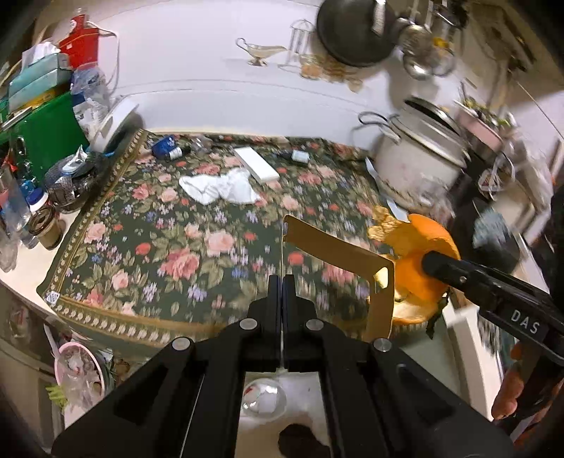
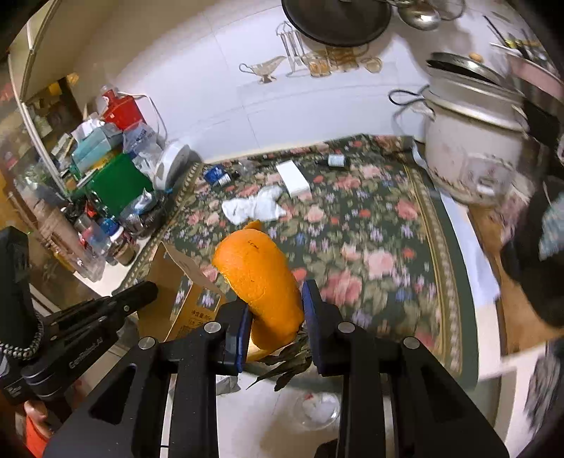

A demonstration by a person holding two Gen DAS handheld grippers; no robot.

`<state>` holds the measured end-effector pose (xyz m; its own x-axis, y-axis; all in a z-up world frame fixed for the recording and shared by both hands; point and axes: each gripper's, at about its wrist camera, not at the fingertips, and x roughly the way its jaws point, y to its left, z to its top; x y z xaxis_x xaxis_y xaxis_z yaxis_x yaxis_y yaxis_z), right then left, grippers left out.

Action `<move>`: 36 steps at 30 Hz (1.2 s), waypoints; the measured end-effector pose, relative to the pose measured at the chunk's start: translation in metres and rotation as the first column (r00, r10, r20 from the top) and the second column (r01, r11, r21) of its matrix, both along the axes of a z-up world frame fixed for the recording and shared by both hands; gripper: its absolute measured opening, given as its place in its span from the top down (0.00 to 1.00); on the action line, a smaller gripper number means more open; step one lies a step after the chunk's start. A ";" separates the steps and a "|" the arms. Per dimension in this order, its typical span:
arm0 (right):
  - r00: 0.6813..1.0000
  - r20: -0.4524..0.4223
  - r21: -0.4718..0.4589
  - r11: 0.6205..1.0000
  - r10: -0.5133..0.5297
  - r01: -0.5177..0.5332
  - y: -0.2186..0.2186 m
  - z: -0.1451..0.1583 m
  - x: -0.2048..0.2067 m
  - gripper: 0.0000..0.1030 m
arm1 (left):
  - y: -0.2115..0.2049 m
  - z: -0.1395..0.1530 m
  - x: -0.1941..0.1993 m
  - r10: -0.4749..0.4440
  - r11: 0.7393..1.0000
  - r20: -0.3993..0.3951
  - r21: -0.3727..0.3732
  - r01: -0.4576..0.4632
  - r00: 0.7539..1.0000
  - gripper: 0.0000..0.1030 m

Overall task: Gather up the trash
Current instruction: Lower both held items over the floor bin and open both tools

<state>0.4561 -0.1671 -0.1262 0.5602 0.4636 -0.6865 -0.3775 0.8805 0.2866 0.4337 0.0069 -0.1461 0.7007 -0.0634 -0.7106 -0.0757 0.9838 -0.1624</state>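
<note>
Right gripper [image 2: 276, 313] around orange peel [image 2: 259, 278]

You face a white tiled wall [image 1: 197, 67] printed with kitchenware pictures, and a dark pan [image 1: 352, 28] hangs on it. Below you a floral cloth [image 1: 169, 246] covers the worktop [image 1: 24, 278], whose pale edge shows at left. Pale floor [image 2: 246, 422] lies beneath.

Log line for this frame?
left gripper: shut on box flap | right gripper: holding orange peel | tissue: on tablecloth
</note>
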 end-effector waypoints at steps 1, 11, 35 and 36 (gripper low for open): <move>1.000 -0.007 -0.001 1.000 -0.014 0.014 0.003 -0.005 -0.010 0.75 | 0.002 -0.003 -0.007 -0.011 1.000 -0.005 0.004 0.011 1.000 1.00; 0.990 -0.067 -0.019 0.993 -0.121 0.120 0.016 -0.049 -0.093 0.75 | 0.022 -0.043 -0.079 -0.110 0.994 -0.060 0.008 0.110 0.992 1.00; 0.943 -0.325 -0.132 0.991 -0.077 0.035 -0.021 -0.256 -0.102 0.75 | -0.010 -0.273 -0.087 -0.013 0.999 -0.332 -0.042 -0.001 0.943 1.00; 0.940 -0.335 -0.140 0.990 -0.072 0.026 -0.022 -0.276 -0.098 0.75 | -0.012 -0.294 -0.085 0.003 0.999 -0.340 -0.046 -0.019 0.940 1.00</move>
